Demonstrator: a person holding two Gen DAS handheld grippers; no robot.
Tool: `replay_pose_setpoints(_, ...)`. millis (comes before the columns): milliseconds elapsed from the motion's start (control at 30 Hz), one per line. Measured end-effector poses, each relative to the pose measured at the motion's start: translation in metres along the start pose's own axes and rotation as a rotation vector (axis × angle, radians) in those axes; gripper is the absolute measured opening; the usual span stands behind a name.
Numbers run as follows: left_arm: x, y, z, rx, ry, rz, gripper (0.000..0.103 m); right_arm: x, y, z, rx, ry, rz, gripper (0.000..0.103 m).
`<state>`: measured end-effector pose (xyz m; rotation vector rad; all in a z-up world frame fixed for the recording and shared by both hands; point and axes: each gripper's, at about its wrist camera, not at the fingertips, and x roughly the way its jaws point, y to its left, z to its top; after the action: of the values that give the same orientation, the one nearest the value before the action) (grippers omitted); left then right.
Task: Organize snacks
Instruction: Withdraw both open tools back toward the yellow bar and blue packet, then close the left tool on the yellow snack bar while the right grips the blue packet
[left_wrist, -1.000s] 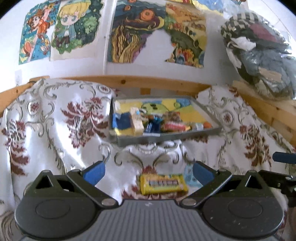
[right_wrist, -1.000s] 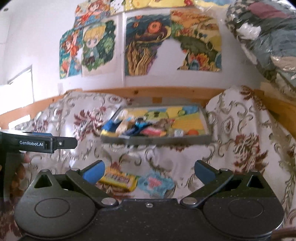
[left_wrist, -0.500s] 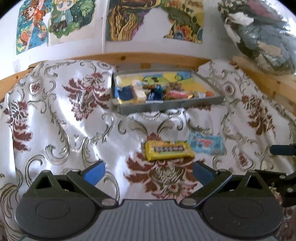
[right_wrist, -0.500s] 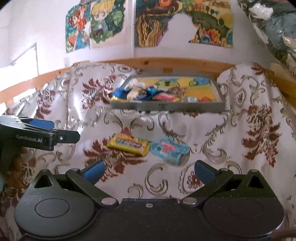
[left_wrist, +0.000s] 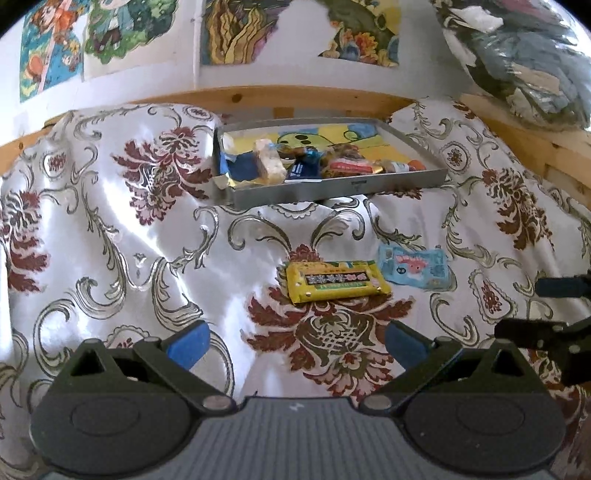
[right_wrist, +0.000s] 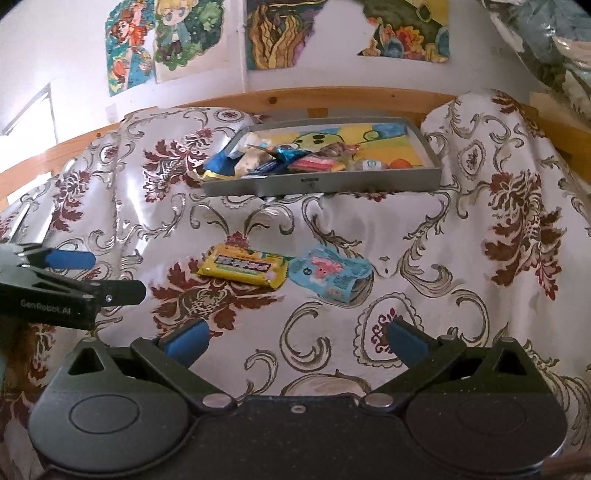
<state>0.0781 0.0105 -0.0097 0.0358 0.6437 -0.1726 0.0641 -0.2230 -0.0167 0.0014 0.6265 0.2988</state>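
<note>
Floral satin cloth (left_wrist: 110, 229) covers the whole working surface, which is backed by a wooden rail and a wall with cartoon posters. Landmark: the grey tray (left_wrist: 332, 186), resting at the far side of the cloth and already holding a row of wrapped snacks along its near wall. Two items lie outside it, on the cloth in front of the tray: a yellow snack bar (left_wrist: 334, 280) and, just beside it on the right, a light-blue packet (left_wrist: 413, 267); the two appear to touch or nearly touch at their ends. Left tongs (left_wrist: 295, 338) are released, fingers spread wide, empty, short of the yellow bar. Right tongs (right_wrist: 295, 338) are likewise released and empty, short of the blue packet. Handling judgement: both items look light and flat in glossy film, so expect slip on the pads and on the satin. The bar seems the stiffer; grip it across its narrow width at mid-length. The packet looks soft and crumpled; pinch a raised edge, lightly, to avoid crushing.
</note>
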Motion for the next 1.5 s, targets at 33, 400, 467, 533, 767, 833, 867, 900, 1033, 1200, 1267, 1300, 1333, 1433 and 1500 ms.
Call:
replay_pose_setpoints(33,0.001,0.001,0.0,-0.008,0.0,-0.005,0.103,0.002,0.0,0.0,-0.001,0.002,0.0,0.102)
replay_pose_setpoints(400,0.021,0.01,-0.004,-0.033,0.038,-0.018,0.103,0.024,0.0,0.006,-0.031,0.023,-0.006,0.102)
replay_pose_setpoints(467,0.024,0.011,-0.005,-0.026,0.044,-0.016,0.103,0.028,-0.004,0.008,-0.03,0.029,-0.002,0.102)
replay_pose_setpoints(533,0.025,0.011,-0.004,-0.02,0.054,-0.003,0.103,0.033,-0.008,0.009,-0.035,0.04,-0.002,0.102)
replay_pose_setpoints(767,0.033,0.008,0.006,0.01,0.095,-0.004,0.103,0.047,-0.018,0.016,-0.074,0.059,-0.011,0.102)
replay_pose_setpoints(833,0.038,0.007,0.013,0.029,0.098,-0.018,0.103,0.051,-0.02,0.02,-0.09,0.057,-0.003,0.102)
replay_pose_setpoints(867,0.043,0.006,0.018,0.035,0.099,-0.031,0.103,0.053,-0.021,0.023,-0.097,0.056,0.003,0.102)
replay_pose_setpoints(900,0.047,0.005,0.021,0.039,0.104,-0.045,0.103,0.056,-0.023,0.025,-0.104,0.056,0.008,0.102)
replay_pose_setpoints(1033,0.071,0.0,0.038,0.108,0.114,-0.122,0.103,0.071,-0.028,0.033,-0.167,0.072,0.032,0.102)
replay_pose_setpoints(1200,0.094,-0.005,0.052,0.258,0.077,-0.221,0.103,0.089,-0.039,0.04,-0.258,0.094,0.046,0.102)
replay_pose_setpoints(1267,0.105,-0.005,0.055,0.288,0.084,-0.271,0.103,0.095,-0.044,0.044,-0.266,0.097,0.054,0.102)
replay_pose_setpoints(1300,0.109,-0.006,0.057,0.303,0.091,-0.288,0.103,0.098,-0.048,0.046,-0.263,0.105,0.066,0.102)
replay_pose_setpoints(1333,0.114,-0.007,0.058,0.325,0.098,-0.309,0.103,0.101,-0.05,0.048,-0.258,0.11,0.076,0.102)
replay_pose_setpoints(1433,0.122,-0.012,0.06,0.422,0.121,-0.378,0.103,0.107,-0.054,0.053,-0.261,0.12,0.117,0.102)
replay_pose_setpoints(1500,0.126,-0.017,0.059,0.508,0.128,-0.409,0.103,0.112,-0.054,0.056,-0.285,0.131,0.146,0.102)
